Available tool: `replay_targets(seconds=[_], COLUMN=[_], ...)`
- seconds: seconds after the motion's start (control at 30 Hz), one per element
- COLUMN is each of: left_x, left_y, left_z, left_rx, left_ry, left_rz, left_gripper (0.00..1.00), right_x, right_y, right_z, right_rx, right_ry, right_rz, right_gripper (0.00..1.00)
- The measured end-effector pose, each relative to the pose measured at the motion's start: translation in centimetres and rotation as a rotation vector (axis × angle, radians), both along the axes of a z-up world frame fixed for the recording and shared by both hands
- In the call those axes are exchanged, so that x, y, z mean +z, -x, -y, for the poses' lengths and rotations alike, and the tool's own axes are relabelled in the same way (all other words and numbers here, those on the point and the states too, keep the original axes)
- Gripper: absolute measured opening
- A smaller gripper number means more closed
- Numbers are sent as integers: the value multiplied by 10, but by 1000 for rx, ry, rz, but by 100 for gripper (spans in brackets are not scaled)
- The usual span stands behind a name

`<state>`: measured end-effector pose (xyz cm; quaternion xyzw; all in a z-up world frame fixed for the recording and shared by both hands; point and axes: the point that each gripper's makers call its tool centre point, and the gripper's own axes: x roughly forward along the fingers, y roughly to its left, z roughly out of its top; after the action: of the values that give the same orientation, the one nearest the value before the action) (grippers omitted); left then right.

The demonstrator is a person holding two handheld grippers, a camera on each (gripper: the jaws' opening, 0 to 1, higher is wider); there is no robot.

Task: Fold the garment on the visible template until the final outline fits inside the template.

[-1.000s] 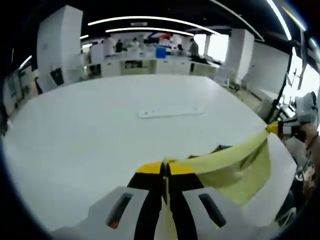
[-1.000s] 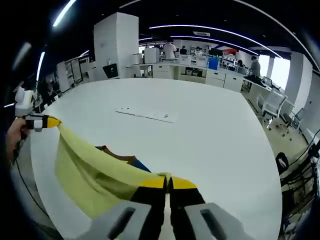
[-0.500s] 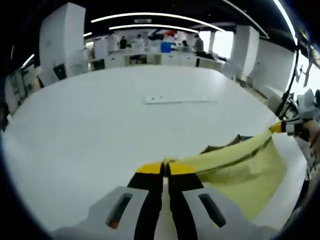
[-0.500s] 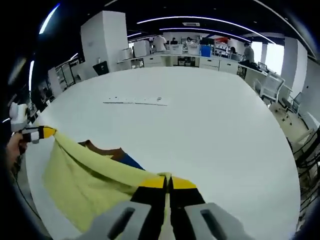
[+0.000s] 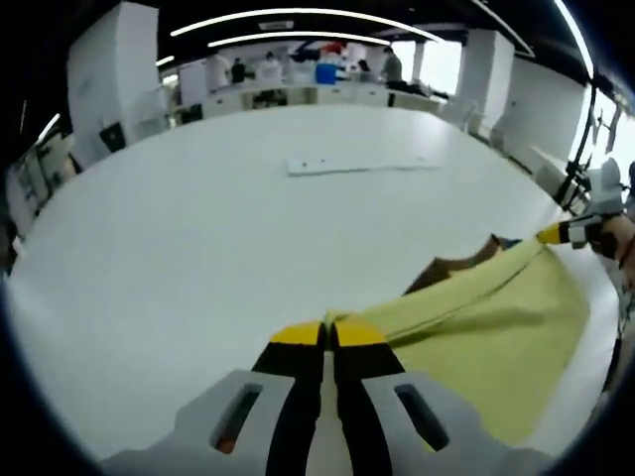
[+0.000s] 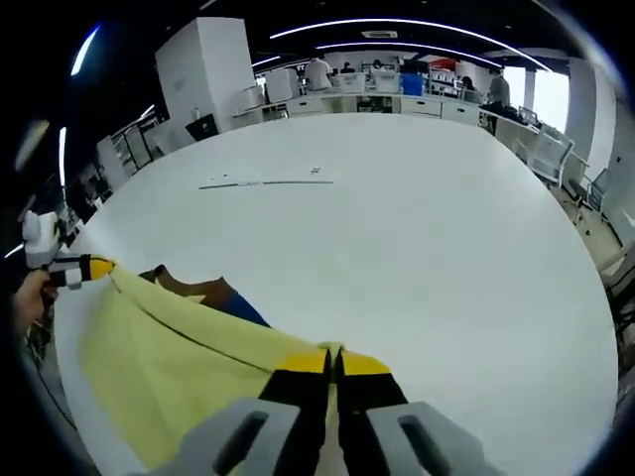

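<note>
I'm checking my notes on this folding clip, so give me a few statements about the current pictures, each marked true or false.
1. Both grippers are shut on the yellow fabric garment. True.
2. The garment lies on a dark wooden floor. False: it is over a white table.
3. The left gripper holds one end of a stretched edge, the right gripper the other. True.
4. The garment is yellow throughout. False: brown and blue parts show beside it.
</note>
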<state>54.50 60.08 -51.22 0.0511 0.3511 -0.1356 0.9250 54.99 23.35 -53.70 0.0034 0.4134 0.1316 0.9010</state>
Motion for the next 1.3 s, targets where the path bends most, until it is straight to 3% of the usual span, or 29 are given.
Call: replay_targets(seconds=[0.3,0.5,0.7,0.87,1.03,1.13,1.23,1.3], left_x=[-9,-10,-13,-5,16,15,15,11], left_y=[2,1,0,2,4,12,17,22], left_z=[3,3,3,4,13,7,8,11], left_rx=[35,9,-5,-30,-185,-212,-264,-318], left_ry=[55,25,38,67,105,79,94,83], left_rz=[-29,-17,-17,11,110,94,99,93], left_gripper=[0,0,0,2,12,17,25,26], right_x=[1,1,0,10,25,29,31,28], right_y=[6,4,3,7,6,6,13,12], right_z=[-4,-3,-3,-4,-13,-12,-17,-13], right_rx=[12,-11,-13,-17,108,164,214,284], right_ry=[-15,-38,-55,-78,-112,-101,-89,-42], right_rz=[-5,-15,-18,5,77,97,101,111], right_gripper=[0,0,0,19,28,34,36,36])
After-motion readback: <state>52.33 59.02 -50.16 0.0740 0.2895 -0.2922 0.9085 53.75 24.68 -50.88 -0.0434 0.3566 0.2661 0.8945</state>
